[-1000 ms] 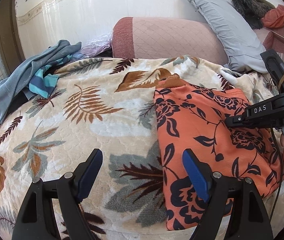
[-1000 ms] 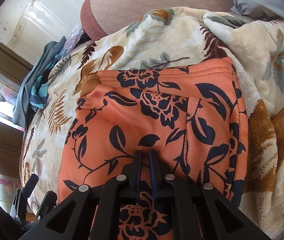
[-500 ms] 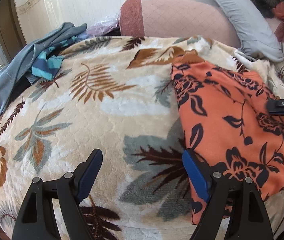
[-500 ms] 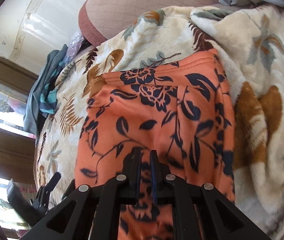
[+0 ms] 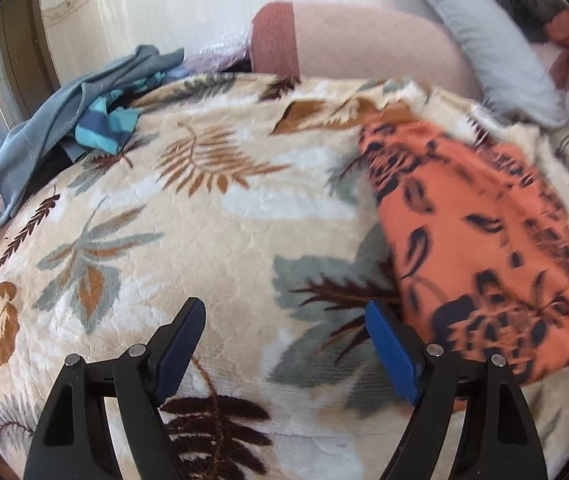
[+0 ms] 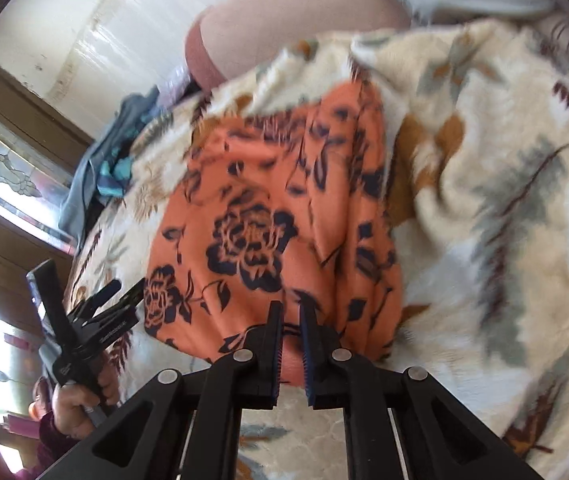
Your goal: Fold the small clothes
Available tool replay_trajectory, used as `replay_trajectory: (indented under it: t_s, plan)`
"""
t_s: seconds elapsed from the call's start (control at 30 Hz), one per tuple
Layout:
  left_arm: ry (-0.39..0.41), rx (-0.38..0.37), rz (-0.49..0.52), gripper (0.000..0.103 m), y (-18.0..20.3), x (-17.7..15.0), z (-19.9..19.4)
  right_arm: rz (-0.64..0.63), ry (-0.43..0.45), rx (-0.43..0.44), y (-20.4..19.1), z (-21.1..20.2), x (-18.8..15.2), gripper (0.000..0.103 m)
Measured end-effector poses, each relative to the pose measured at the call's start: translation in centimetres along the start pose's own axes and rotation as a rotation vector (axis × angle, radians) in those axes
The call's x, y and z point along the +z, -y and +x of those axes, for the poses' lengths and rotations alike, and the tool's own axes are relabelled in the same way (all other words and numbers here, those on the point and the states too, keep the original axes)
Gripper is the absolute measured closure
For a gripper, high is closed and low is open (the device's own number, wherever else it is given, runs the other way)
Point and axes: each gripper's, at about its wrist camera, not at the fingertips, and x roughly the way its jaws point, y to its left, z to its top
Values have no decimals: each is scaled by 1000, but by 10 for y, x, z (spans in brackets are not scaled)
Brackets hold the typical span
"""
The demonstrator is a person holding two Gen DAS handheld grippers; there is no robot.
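An orange garment [image 5: 464,240] with a dark flower print lies on the leaf-patterned blanket [image 5: 204,220], right of my left gripper [image 5: 284,312]. That gripper hangs open over bare blanket with nothing between its blue pads [image 5: 388,352]. In the right wrist view my right gripper [image 6: 290,312] is shut at the near hem of the orange garment [image 6: 268,208]; orange cloth shows pinched between its pads and folds run toward it. The garment is blurred while the blanket is not. The left gripper [image 6: 112,296], held by a hand [image 6: 72,404], shows at the lower left.
A heap of grey and teal clothes [image 5: 84,120] lies at the blanket's far left edge. A pink cushion [image 5: 364,44] and a grey pillow [image 5: 492,48] stand against the back wall. A window and a wooden frame [image 6: 16,128] are on the left.
My right gripper has pulled back toward me, from over the garment's middle to its near hem, and has left the left wrist view. The left gripper drifted left, off the garment's edge.
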Motion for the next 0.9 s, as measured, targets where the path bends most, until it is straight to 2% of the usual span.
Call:
replay_trajectory:
  t_s: [0.07, 0.13, 0.2, 0.27, 0.43, 0.6, 0.7, 0.8, 0.9]
  plan:
    - [39, -19, 25, 20, 8, 1, -9, -7, 14, -35, 4, -3, -2, 92]
    - [34, -32, 75, 20, 22, -2, -9, -1, -57, -38, 8, 13, -7, 92]
    - [17, 16, 127, 20, 34, -6, -1, -7, -107, -95, 10, 30, -10, 92]
    - [16, 32, 127, 20, 36, -4, 0, 31, -108, -74, 14, 31, -7, 92]
    - [22, -17, 34, 20, 21, 2, -6, 79, -5, 1, 26, 3, 0, 92]
    - [56, -62, 15, 20, 21, 6, -11, 57, 74, 63, 13, -6, 2, 92]
    - [32, -74, 47, 18, 30, 6, -4, 30, 36, 78, 1, 6, 4, 92]
    - [2, -45, 72, 11, 34, 5, 8, 0, -61, 3, -7, 35, 4, 92]
    - [-22, -80, 22, 11, 26, 9, 11, 2, -81, 0, -8, 44, 10, 92]
